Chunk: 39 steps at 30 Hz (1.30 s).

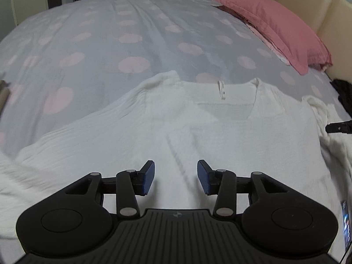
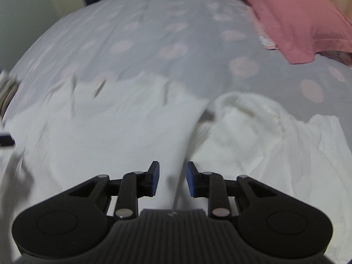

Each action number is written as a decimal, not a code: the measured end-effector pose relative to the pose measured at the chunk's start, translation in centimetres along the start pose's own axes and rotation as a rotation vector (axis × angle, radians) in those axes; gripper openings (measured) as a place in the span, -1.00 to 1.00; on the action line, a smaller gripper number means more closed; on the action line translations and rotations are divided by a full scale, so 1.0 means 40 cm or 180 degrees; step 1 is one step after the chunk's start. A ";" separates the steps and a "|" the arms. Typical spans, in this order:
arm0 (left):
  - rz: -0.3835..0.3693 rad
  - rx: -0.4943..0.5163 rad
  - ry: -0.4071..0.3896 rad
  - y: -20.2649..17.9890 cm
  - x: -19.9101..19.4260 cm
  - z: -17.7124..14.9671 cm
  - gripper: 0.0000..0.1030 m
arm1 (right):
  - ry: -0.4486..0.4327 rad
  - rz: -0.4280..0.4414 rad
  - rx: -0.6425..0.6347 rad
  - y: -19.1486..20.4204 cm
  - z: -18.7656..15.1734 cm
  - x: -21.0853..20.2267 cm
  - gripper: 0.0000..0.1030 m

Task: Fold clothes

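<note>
Illumination is dim, soft and cool, with faint shadows only. Both fisheye views curve strongly toward dark vignetted corners. The left wrist view is fairly sharp centrally, smeared at its lower edges. The right wrist view shows motion blur throughout, strongest at left.

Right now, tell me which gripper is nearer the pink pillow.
Right, though only as a judgement. The right gripper sits over the white top's pillow-side sleeve; the left gripper is over its middle, farther from the pink pillow.
</note>
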<state>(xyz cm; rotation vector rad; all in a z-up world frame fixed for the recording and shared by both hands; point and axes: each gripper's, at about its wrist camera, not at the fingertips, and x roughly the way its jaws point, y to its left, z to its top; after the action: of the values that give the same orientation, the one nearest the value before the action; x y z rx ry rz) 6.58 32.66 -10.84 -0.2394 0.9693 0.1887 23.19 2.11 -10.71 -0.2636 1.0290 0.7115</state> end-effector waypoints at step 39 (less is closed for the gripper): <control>0.1216 -0.1616 -0.0893 0.494 -0.400 -0.141 -0.01 | 0.0113 0.0447 0.0273 0.223 -0.159 -0.109 -0.06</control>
<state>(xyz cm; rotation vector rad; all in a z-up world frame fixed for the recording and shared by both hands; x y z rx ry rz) -11.94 49.14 -2.88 -0.4776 0.6663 0.8027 11.61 3.69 -9.15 -0.1307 1.1171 0.7895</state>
